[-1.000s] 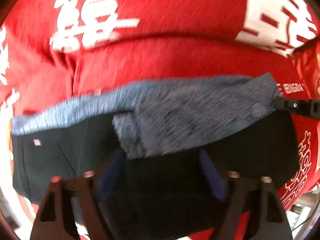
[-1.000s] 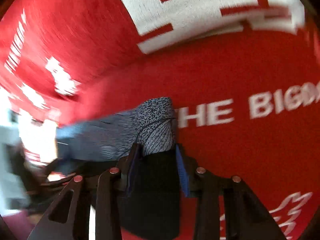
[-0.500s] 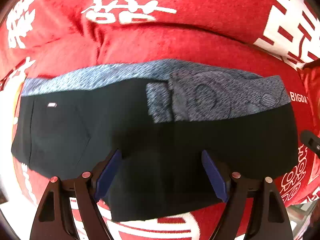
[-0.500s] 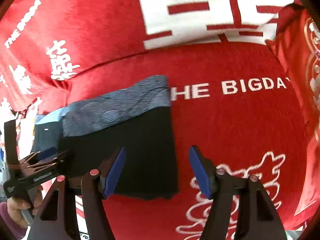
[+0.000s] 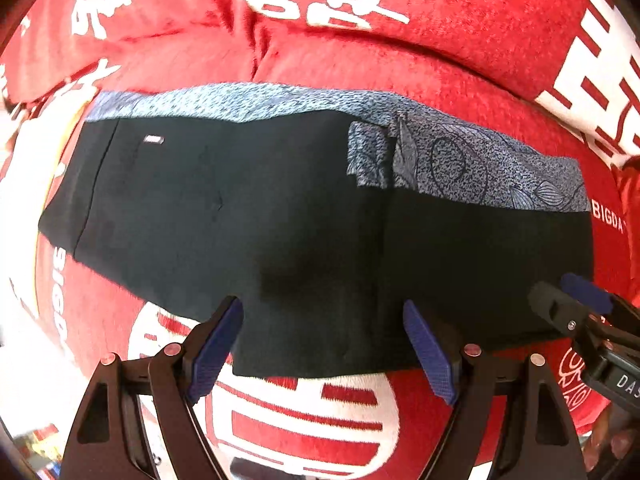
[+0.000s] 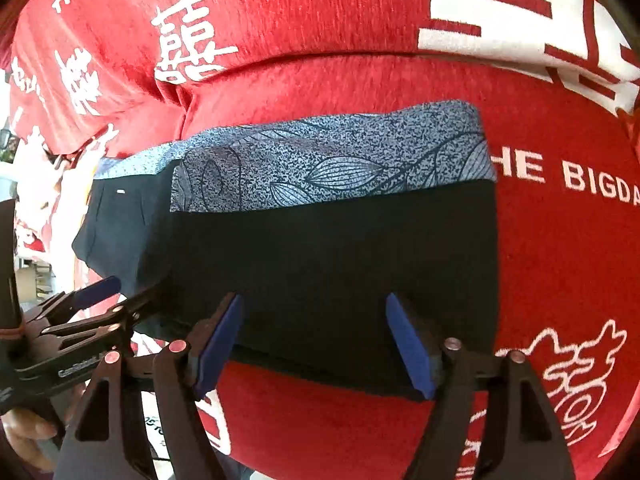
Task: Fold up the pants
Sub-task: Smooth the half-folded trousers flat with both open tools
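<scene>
Black pants [image 5: 300,220] with a grey-blue leaf-print band [image 5: 460,164] lie flat on the red cloth, one part folded over the other. My left gripper [image 5: 322,308] hangs open over their near edge, with nothing gripped. In the right wrist view the same pants [image 6: 340,248] spread below my right gripper [image 6: 314,302]. Its jaws are opening and the pads are clear of the fabric. The left gripper [image 6: 134,288] shows at the left of that view. One of the right gripper's fingers [image 5: 556,304] reaches in over the pants' right corner.
A red plush cloth [image 5: 360,56] with white characters and the words THE BIGDAY [image 6: 592,180] covers the surface. A person's hand [image 6: 24,428] holds the left gripper's handle. The cloth's near edge falls away at the lower left.
The right gripper let go of the pants' folded edge, opened and drew back. The left gripper also pulled away toward the near edge. The pants now lie flat and show whole.
</scene>
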Tool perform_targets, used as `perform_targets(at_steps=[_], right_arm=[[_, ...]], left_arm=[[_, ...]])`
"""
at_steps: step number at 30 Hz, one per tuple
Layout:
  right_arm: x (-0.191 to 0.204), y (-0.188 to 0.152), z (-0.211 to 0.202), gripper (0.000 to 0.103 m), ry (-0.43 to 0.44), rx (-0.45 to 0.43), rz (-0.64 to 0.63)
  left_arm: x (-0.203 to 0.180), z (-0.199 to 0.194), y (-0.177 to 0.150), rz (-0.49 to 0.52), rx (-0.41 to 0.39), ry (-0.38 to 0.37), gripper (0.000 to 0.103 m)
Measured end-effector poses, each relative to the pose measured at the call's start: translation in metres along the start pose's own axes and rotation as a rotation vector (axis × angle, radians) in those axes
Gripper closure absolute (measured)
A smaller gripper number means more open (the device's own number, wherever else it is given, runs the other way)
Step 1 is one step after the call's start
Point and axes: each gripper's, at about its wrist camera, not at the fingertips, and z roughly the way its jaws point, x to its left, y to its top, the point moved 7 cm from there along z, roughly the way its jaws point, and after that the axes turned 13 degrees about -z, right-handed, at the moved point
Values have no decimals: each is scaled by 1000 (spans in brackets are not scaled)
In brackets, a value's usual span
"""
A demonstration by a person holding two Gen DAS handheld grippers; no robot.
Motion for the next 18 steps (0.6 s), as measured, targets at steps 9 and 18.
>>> perform_targets(at_steps=[9,18], right_arm=[[0,0,3,26,26,13,-24],[18,18,-7,67,90,-44,-19]], left_arm=[[2,-3,-4,-17,8,21,20],[26,-3,3,-50,-12,17,20]])
